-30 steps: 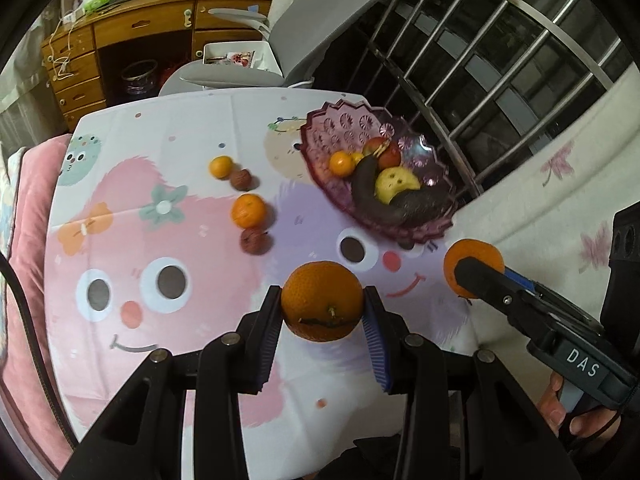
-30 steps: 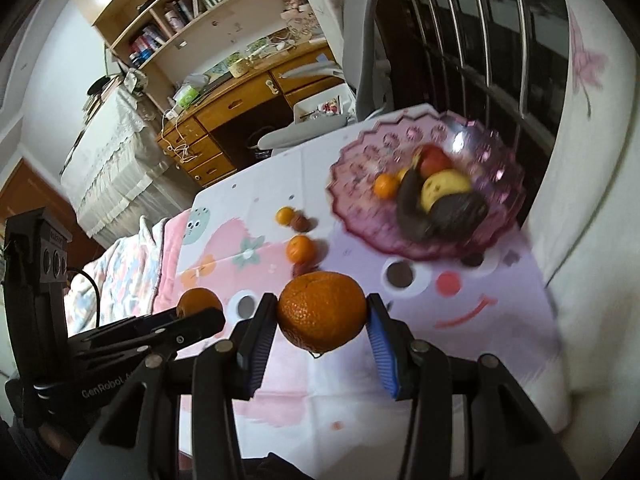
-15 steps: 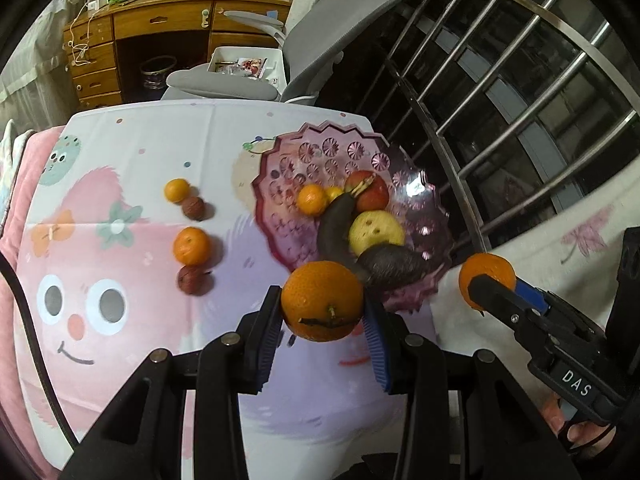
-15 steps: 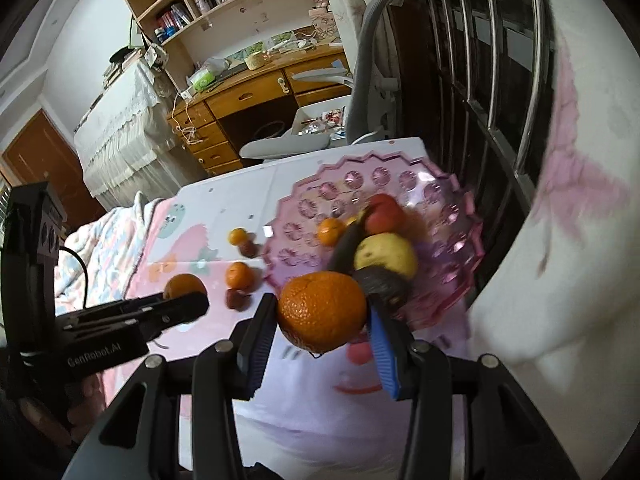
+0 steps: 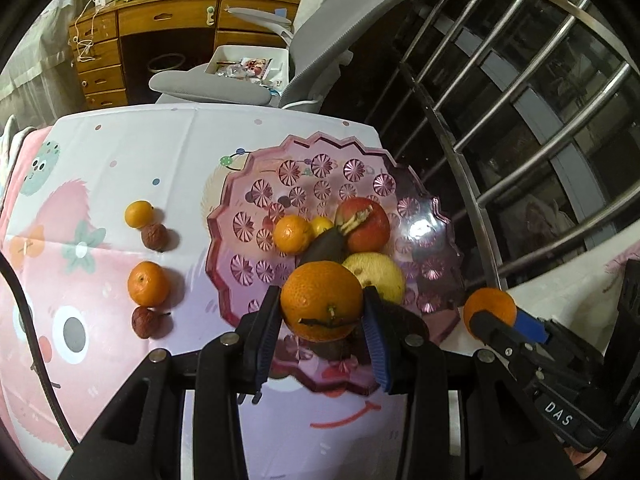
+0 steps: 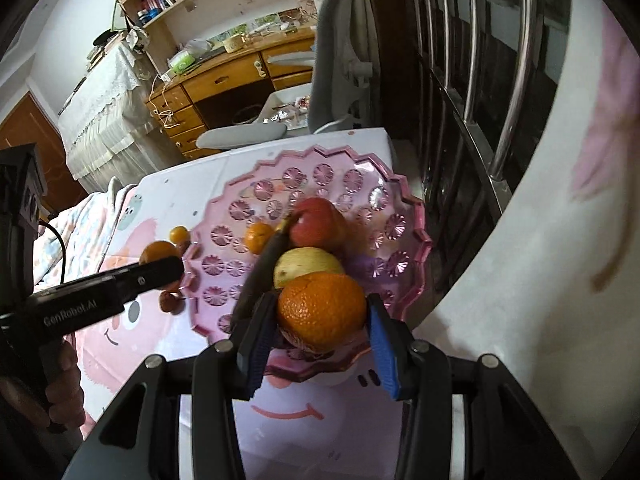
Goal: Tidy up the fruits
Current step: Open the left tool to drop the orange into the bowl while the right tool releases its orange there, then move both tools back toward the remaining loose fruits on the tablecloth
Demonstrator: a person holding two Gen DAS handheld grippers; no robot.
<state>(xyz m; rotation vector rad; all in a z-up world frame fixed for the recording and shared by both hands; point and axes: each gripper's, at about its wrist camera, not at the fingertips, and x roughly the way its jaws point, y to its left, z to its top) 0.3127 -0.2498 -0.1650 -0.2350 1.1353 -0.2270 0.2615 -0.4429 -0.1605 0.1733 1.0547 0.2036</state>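
Observation:
A pink glass fruit bowl holds a red apple, a yellow fruit, a small orange and a dark banana. My left gripper is shut on a large orange, held above the bowl's near edge. My right gripper is shut on another orange over the bowl's near side; it shows at the right in the left wrist view.
On the cartoon tablecloth left of the bowl lie two small oranges and two brown lychees. A grey chair and a wooden desk stand behind. Metal window bars are on the right.
Both grippers have moved forward with their oranges, from in front of the bowl to over its near part.

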